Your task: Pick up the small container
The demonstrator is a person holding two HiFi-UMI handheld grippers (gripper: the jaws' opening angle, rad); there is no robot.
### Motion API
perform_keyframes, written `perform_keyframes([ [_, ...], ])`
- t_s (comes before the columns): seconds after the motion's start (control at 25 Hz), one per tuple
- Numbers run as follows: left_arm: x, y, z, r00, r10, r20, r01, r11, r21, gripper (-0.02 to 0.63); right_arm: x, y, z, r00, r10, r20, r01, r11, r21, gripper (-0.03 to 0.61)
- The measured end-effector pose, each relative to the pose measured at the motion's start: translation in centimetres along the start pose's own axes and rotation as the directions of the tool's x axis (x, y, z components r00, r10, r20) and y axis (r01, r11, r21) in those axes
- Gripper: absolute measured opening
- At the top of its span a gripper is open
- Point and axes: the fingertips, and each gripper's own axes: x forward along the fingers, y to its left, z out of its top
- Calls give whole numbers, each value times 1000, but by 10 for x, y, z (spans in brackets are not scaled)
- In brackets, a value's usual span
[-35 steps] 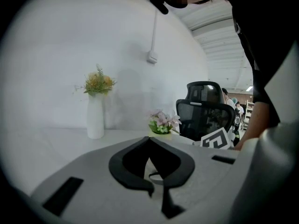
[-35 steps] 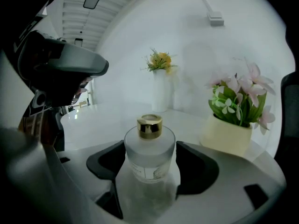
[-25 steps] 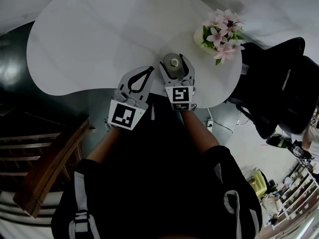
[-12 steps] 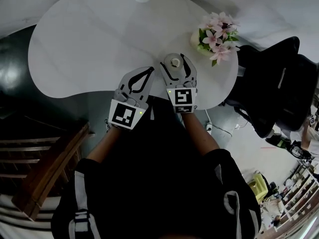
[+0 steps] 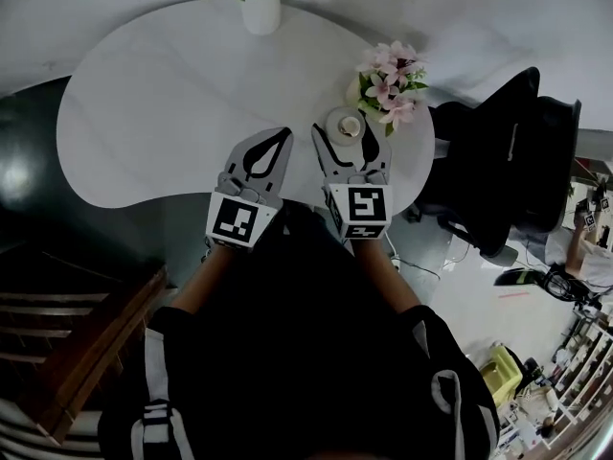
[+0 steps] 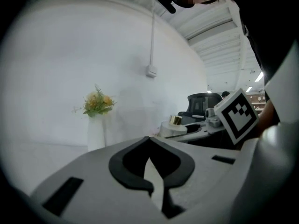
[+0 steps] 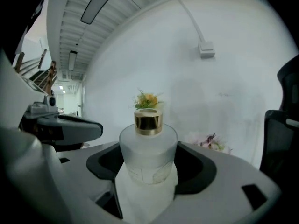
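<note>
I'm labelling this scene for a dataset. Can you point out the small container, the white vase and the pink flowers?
small container [image 7: 148, 149], right gripper view, on the middle of its frosted body.
white vase [image 5: 261, 13], head view, on its side wall.
pink flowers [image 5: 387, 73], head view, on the middle blossoms.

Head view: we're high above, looking steeply down on the table [image 5: 153, 103].
Left gripper view: we're low, facing the far vase [image 6: 96, 132].
Right gripper view: we're tight on the small container [image 7: 148, 153], same vase behind.
</note>
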Motion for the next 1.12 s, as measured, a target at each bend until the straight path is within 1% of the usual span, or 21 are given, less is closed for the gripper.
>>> perform_keyframes([
  [0.04, 0, 1, 7, 1000, 2, 18, -2, 1000, 10, 6, -6, -3, 10, 1000, -17, 14, 16, 1000, 10, 331],
  [0.16, 0, 5, 21, 999, 11, 54, -10, 1000, -6, 6, -22, -14, 38, 995, -74, 60, 72, 997, 29, 331],
  [0.28, -2, 6, 39, 996, 21, 84, -21, 1000, 2, 6, -39, -25, 63, 987, -125, 98, 121, 992, 45, 331],
  [0.44, -9, 8, 64, 991, 53, 124, -55, 998, 11, 6, -62, -39, 88, 971, -190, 148, 184, 982, 53, 331],
  [0.56, -15, 9, 84, 982, 72, 174, -79, 996, 37, 6, -77, -47, 101, 954, -237, 182, 232, 972, 48, 331],
  [0.76, -25, 7, 107, 973, 92, 210, -105, 993, 53, 6, -98, -56, 114, 933, -286, 217, 281, 958, 53, 331],
  [0.84, -28, 5, 111, 974, 98, 203, -111, 992, 56, 6, -103, -57, 117, 928, -296, 224, 293, 955, 49, 331],
  [0.96, -29, 3, 111, 976, 95, 197, -109, 992, 65, 6, -107, -57, 114, 927, -305, 219, 303, 952, 42, 331],
  [1.12, -26, -1, 105, 980, 88, 176, -99, 993, 57, 6, -106, -56, 104, 933, -302, 195, 296, 953, 62, 331],
])
